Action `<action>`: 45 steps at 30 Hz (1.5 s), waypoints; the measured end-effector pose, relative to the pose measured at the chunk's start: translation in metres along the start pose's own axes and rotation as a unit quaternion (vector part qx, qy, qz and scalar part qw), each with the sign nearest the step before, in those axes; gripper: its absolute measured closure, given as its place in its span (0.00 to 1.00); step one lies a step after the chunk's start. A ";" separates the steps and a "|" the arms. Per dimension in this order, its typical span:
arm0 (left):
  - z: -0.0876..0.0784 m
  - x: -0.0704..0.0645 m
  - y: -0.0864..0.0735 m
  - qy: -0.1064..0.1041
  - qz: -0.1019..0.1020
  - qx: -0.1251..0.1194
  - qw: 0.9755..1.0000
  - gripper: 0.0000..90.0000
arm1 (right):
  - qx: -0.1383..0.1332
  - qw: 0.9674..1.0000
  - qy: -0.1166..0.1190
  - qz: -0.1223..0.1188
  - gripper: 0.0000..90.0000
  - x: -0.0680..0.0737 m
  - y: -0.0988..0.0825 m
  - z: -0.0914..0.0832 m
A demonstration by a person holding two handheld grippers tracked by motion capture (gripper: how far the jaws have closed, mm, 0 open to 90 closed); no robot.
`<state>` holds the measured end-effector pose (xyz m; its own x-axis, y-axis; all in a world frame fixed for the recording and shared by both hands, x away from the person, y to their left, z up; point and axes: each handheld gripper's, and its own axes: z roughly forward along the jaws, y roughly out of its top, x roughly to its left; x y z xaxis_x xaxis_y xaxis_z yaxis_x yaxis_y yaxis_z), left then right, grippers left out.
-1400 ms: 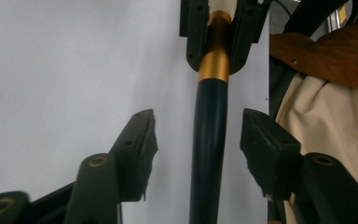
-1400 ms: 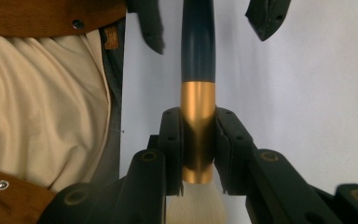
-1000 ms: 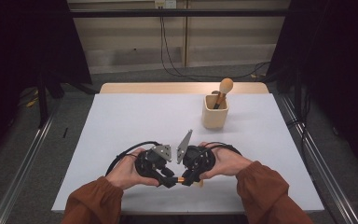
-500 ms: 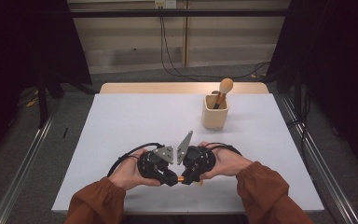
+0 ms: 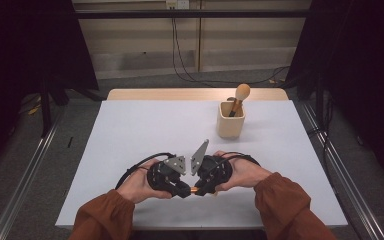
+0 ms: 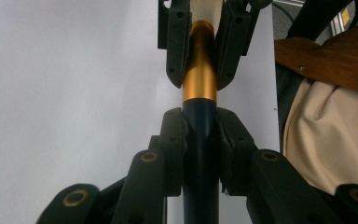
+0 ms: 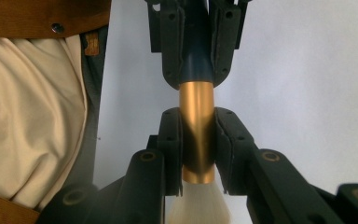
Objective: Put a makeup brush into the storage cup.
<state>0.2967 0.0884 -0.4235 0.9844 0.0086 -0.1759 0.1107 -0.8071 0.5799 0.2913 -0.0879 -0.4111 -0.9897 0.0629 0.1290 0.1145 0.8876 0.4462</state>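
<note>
Closing over the last second, the left claw (image 6: 200, 130) now clamps the brush's (image 6: 199, 79) dark handle. Right claw (image 7: 198, 135) is clamped on its gold ferrule, lower centre of the high view, over the worktop (image 5: 145, 130).

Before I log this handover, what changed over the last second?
The left gripper has just closed its fingers on the brush's dark handle. The right gripper stayed clamped on the gold ferrule. Hands and cup stayed put.
</note>
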 end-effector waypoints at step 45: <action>-0.029 0.012 -0.045 0.047 -0.111 -0.126 0.985 0.83 | -0.112 0.978 -0.092 0.147 0.07 -0.009 -0.049 -0.016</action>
<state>0.3070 0.1416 -0.4286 0.9389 0.2325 -0.2536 0.3438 -0.6066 0.7168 0.2962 -0.1393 -0.4201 -0.9071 0.4007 0.1287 0.3931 0.6976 0.5990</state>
